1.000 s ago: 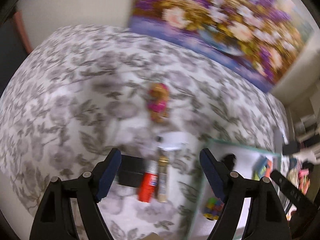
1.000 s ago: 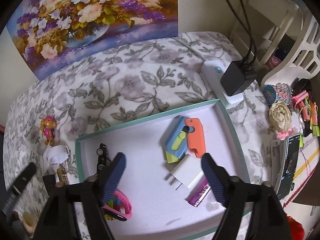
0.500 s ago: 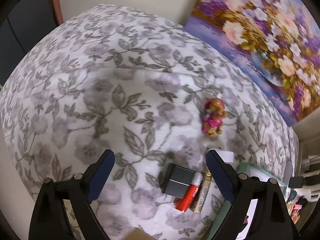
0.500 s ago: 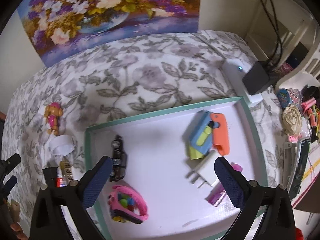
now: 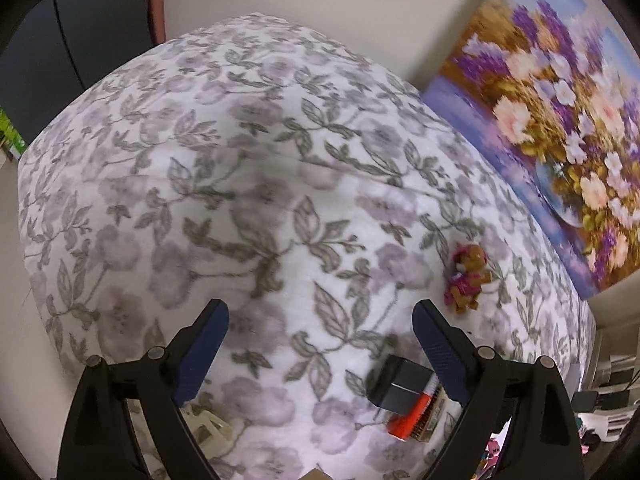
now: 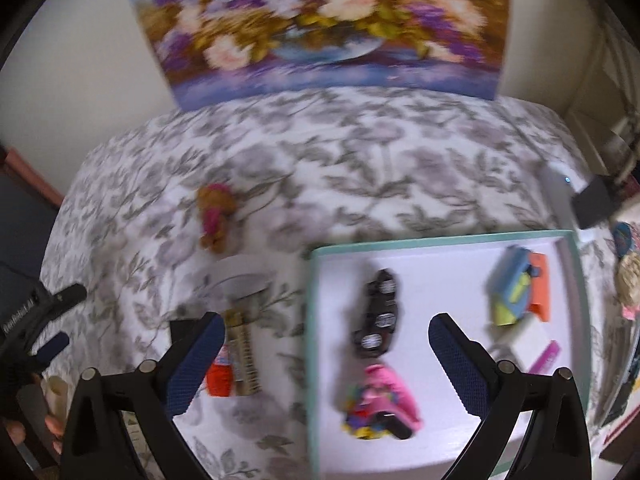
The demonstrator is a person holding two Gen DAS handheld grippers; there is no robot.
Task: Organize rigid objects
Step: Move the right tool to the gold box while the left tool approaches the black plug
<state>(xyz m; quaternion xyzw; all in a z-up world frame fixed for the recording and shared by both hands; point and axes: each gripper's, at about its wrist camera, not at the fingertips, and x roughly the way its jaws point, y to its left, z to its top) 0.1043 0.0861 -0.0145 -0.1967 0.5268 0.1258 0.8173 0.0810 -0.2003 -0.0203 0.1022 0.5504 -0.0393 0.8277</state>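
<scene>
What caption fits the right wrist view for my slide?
Open right gripper hovering over a teal-rimmed tray holding a black toy car, beside a floral cloth.

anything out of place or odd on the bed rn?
Several items lie on the bedspread, outside the tray: a toy dog figure, a white ring-shaped piece, a black box, a red tube and a gold tube. Nothing looks spilled or broken.

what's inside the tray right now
The tray holds a black toy car, a pink toy, a blue, yellow and orange cluster, a white plug and a purple piece. The tongs' right finger covers part of the tray floor.
</scene>
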